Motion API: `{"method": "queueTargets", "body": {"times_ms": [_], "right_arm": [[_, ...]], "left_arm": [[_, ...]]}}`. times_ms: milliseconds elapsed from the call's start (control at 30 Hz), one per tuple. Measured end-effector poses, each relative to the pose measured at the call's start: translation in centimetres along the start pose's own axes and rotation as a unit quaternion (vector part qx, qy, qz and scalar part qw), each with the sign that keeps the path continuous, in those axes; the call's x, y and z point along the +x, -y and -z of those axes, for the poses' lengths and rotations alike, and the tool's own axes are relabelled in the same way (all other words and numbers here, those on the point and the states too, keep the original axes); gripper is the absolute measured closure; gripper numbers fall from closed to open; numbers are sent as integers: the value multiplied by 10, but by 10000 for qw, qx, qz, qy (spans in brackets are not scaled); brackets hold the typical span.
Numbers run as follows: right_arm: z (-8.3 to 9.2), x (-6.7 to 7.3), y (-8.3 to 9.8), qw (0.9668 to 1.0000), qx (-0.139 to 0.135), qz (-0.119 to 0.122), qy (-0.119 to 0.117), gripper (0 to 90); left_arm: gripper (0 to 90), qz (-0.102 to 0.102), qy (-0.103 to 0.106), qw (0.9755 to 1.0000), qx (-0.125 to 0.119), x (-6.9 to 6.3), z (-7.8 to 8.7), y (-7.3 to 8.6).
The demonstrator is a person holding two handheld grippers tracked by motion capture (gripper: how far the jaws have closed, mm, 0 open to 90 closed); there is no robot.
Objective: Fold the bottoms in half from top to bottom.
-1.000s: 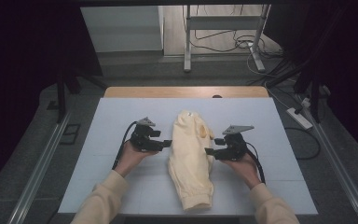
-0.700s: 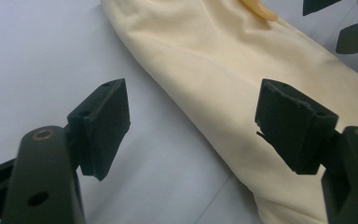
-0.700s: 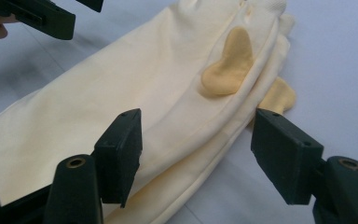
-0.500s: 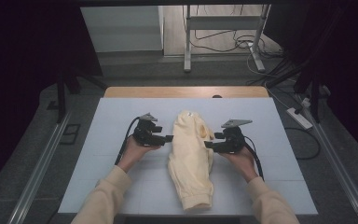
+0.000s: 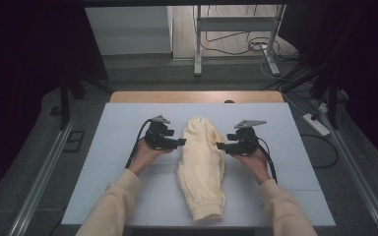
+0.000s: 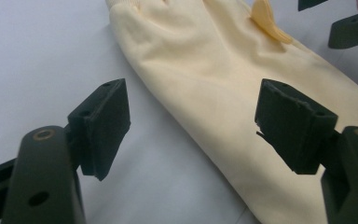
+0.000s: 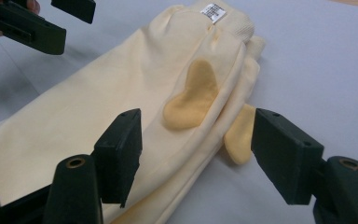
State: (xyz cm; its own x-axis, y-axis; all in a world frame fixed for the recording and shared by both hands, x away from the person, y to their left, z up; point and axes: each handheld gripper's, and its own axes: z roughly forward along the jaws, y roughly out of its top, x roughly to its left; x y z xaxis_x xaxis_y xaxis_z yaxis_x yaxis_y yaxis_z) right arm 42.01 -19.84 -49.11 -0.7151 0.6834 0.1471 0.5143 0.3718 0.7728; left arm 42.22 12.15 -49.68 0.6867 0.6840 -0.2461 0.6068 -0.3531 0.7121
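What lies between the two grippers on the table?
The folded cream garment lies lengthwise between the left gripper and the right gripper, both with jaws open and pointing at it. The high view shows this.

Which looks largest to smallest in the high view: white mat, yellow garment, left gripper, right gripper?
1. white mat
2. yellow garment
3. left gripper and right gripper: they look alike, so no ranking between them.

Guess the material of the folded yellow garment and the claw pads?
Garment: looks like soft matte knit, probably cotton jersey or fleece; ribbed band by the white label, soft folds, no sheen. Claw pads: black, matte, likely rubber or dense foam; edges look slightly frayed. Neither is certain.
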Motion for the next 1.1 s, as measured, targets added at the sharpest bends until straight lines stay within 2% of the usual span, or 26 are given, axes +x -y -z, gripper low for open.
{"method": "queueTargets", "body": {"times_ms": [300, 400, 800, 1000, 1100], "right_arm": [[-13, -1, -11, 9999, 86, 56, 9, 336], [-16, -1, -13, 9998, 147, 120, 19, 336], [-27, -9, -22, 9999, 139, 10, 37, 330], [-32, -12, -30, 9999, 150, 24, 76, 324], [-37, -12, -33, 9996, 202, 104, 146, 324]], "left_arm": [[258, -39, -37, 10000, 40, 4, -6, -12], [257, -14, -41, 10000, 41, 6, -9, -13], [263, 150, -37, 9998, 89, 18, -21, -14], [269, 140, -33, 9999, 85, 20, -26, -17], [270, 129, -57, 9999, 99, 20, -29, -19]]}}
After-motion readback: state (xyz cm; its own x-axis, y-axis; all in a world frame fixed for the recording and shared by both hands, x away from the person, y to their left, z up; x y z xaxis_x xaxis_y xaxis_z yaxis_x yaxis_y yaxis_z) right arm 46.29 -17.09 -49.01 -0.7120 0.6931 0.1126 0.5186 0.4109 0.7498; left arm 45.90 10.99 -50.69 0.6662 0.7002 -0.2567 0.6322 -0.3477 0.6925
